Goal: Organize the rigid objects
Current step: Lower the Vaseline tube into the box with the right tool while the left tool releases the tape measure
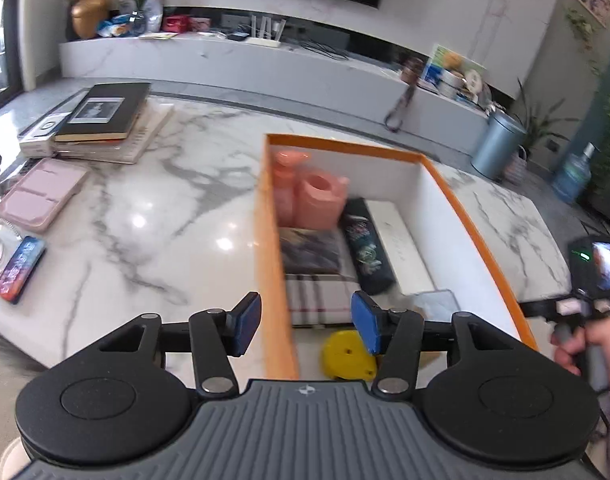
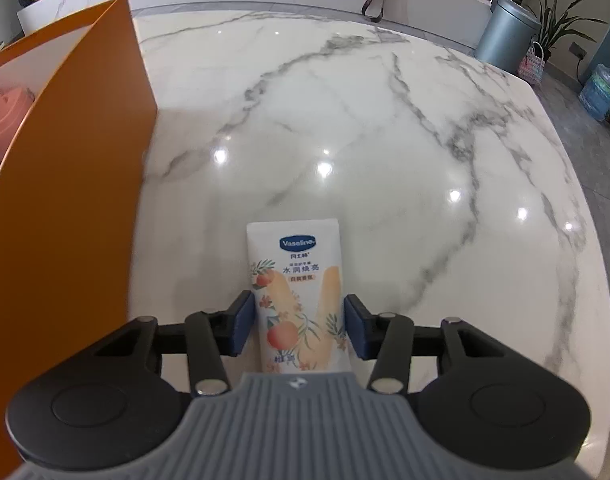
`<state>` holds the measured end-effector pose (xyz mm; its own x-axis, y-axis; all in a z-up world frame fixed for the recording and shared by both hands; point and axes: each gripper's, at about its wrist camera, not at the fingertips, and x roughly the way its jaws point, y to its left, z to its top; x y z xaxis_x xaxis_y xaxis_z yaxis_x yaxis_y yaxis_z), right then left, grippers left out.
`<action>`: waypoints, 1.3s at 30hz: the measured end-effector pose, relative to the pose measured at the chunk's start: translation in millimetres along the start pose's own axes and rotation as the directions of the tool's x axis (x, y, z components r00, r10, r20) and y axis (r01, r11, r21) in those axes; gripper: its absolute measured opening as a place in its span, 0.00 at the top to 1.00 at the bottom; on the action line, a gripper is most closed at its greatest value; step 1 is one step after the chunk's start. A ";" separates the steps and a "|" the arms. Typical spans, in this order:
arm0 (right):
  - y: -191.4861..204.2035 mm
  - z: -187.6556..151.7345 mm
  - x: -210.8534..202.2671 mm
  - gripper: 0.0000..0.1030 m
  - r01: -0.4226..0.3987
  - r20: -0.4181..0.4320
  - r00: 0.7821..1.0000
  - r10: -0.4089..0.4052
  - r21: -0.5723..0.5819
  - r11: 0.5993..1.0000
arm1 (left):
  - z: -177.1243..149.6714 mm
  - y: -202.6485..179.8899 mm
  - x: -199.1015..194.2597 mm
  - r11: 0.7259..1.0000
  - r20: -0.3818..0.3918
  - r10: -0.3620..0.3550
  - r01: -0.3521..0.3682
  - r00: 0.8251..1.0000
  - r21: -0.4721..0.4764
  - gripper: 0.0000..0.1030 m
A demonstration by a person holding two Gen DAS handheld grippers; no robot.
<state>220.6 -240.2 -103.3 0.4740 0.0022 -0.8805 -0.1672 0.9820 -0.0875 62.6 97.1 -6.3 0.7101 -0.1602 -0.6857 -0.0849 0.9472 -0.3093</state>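
Note:
An orange box (image 1: 465, 216) with white inside stands on the marble table; it holds pink containers (image 1: 317, 200), a black case (image 1: 365, 252), a white box (image 1: 401, 248), a checked item and a yellow disc (image 1: 345, 354). My left gripper (image 1: 307, 326) is open and empty, straddling the box's left wall. My right gripper (image 2: 299, 326) has its jaws around a white Vaseline tube (image 2: 299, 276) lying on the table, the pads close to its sides; the box's orange wall (image 2: 65, 208) is to its left. The right gripper's handle (image 1: 593, 280) shows at the right of the left wrist view.
Stacked books (image 1: 105, 120), a pink case (image 1: 43, 196) and a colourful phone case (image 1: 19, 276) lie on the table's left side. A grey bin (image 2: 505, 28) and a water jug (image 2: 601, 88) stand on the floor beyond.

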 end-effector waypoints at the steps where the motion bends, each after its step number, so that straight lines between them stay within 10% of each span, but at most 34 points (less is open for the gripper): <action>1: 0.0 -2.3 -6.4 0.53 0.004 0.011 1.000 -0.004 -0.002 1.000 | -0.1 4.8 1.9 1.000 -0.007 -0.012 0.012 1.000 -0.019 0.40; 12: 1.3 -25.5 -120.7 0.53 -0.177 0.301 0.943 0.142 0.094 0.980 | -11.2 11.7 34.0 0.999 -0.033 -0.045 0.044 0.998 -0.030 0.83; 18: 27.4 -17.3 -172.4 0.53 -0.268 0.404 0.884 0.235 0.025 0.963 | -15.3 14.1 31.5 0.996 -0.018 -0.066 0.064 0.998 -0.057 0.85; 27: 89.1 -21.8 -141.7 0.53 -0.299 0.245 0.916 0.319 -0.115 0.947 | -18.9 16.2 29.9 0.995 0.007 -0.083 0.083 0.997 -0.063 0.84; 39: 158.4 -11.2 -86.9 0.53 -0.494 0.012 0.869 0.495 -0.047 0.868 | -19.7 25.9 31.6 0.988 0.023 -0.121 0.123 0.992 -0.096 0.83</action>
<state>143.3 -86.9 -45.8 0.3392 0.4898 -0.8031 -0.4198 0.8428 0.3368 69.1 111.1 -48.9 0.7312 -0.2676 -0.6275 -0.0632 0.8893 -0.4529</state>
